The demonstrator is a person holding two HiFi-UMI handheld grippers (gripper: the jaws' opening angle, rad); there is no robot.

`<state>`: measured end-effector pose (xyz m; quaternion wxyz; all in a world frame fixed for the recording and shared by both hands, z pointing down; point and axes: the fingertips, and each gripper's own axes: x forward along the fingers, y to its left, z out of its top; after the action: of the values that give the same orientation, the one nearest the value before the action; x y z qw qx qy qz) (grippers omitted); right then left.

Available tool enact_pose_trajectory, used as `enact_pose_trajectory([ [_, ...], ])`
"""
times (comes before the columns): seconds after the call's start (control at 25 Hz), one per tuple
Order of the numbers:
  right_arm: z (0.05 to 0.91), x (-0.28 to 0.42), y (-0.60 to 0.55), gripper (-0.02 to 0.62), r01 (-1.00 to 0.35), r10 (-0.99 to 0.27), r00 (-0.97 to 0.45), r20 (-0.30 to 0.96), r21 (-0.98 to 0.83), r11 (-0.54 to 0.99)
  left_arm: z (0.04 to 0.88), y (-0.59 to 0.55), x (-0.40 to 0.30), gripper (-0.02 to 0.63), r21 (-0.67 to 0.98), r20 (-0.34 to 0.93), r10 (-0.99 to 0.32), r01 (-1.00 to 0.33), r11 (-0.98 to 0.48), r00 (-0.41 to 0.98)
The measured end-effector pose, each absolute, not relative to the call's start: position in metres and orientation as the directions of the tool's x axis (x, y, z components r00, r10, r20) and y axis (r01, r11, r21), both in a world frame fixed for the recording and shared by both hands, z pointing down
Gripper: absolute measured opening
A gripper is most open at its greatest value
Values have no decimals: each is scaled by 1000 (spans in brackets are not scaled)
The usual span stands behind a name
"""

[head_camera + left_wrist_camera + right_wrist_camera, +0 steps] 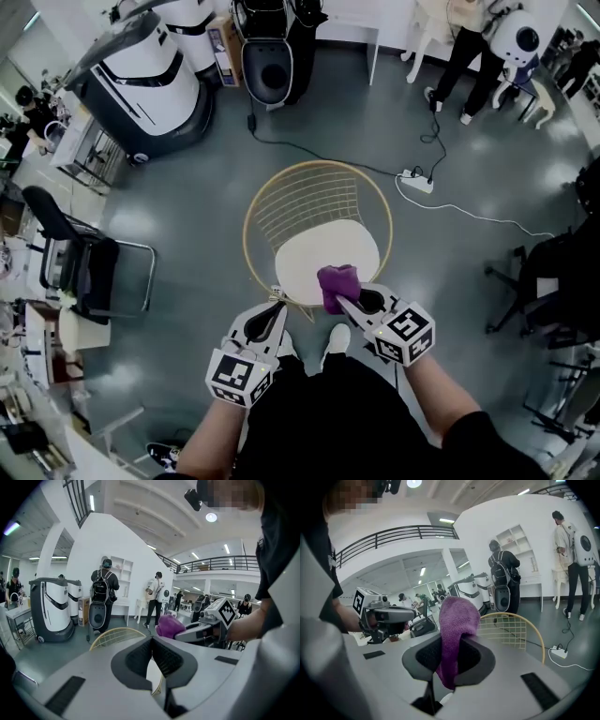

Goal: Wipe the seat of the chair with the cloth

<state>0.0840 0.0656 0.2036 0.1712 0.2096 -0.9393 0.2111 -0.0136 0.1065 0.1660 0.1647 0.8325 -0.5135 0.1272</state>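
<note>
A gold wire chair (314,202) with a round cream seat (319,258) stands right in front of me. My right gripper (345,298) is shut on a purple cloth (337,285), held just above the seat's near edge. The cloth (457,630) hangs folded between the jaws in the right gripper view. My left gripper (274,305) hovers at the seat's near left rim, its jaws closed together with nothing between them (152,651). The right gripper with the cloth (169,626) shows in the left gripper view.
A power strip (417,180) and cables lie on the grey floor behind the chair. A black chair (80,262) stands at left, large white machines (150,80) at the back left, black stands (548,281) at right. People (478,52) stand at the back.
</note>
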Motion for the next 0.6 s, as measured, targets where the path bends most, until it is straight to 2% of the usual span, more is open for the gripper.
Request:
enact_pose_trajectory([
  [0.28, 218, 76, 86, 66, -463, -300, -845, 442, -326, 824, 173, 128, -22, 11, 157, 395, -801, -892, -424, 450],
  [0.6, 198, 56, 115, 64, -561, -420, -802, 425, -294, 774, 161, 149, -38, 11, 161, 349, -764, -838, -521, 542],
])
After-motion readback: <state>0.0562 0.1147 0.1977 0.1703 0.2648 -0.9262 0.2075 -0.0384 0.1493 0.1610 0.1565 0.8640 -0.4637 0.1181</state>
